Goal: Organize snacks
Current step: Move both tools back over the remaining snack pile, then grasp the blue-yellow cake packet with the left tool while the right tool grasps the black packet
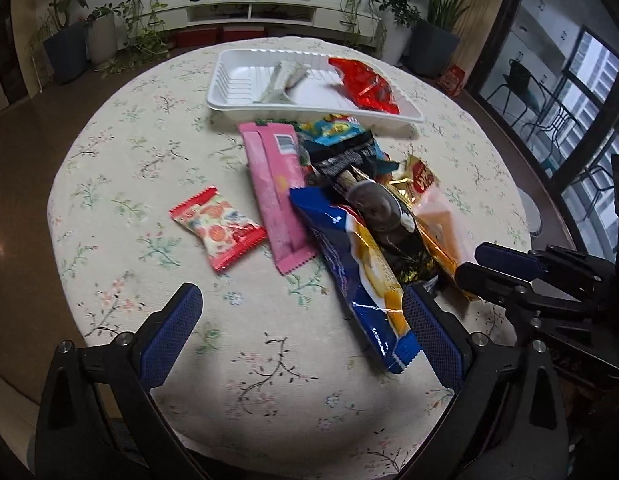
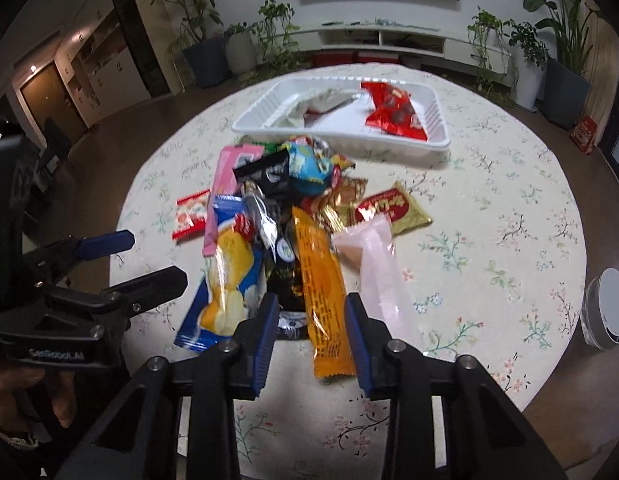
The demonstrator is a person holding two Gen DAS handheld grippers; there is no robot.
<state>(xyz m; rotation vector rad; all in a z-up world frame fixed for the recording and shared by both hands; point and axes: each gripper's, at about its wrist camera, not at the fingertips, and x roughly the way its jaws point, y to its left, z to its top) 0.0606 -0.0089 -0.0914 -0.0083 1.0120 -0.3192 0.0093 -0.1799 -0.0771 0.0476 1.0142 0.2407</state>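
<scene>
A heap of snack packets lies mid-table in front of a white tray (image 1: 229,106) (image 2: 249,124). The tray holds a red packet (image 1: 369,84) (image 2: 393,110) and a silvery packet (image 1: 281,80) (image 2: 313,106). My right gripper (image 2: 311,300) (image 1: 481,270) is low over the heap's near edge. A long orange packet (image 2: 321,280) lies between its narrowed jaws with a gap on its left side, so it is open. My left gripper (image 1: 301,292) (image 2: 157,256) stands wide open over bare cloth. A blue-and-yellow packet (image 1: 357,272) (image 2: 225,280) lies against its right finger.
A pink bar packet (image 1: 275,184), a small red-and-white candy packet (image 1: 217,228), a pale pink packet (image 2: 377,272) and a red-gold packet (image 2: 389,210) lie around the heap. The round table's floral cloth (image 1: 121,184) ends close by. A white round object (image 2: 605,308) sits on the floor.
</scene>
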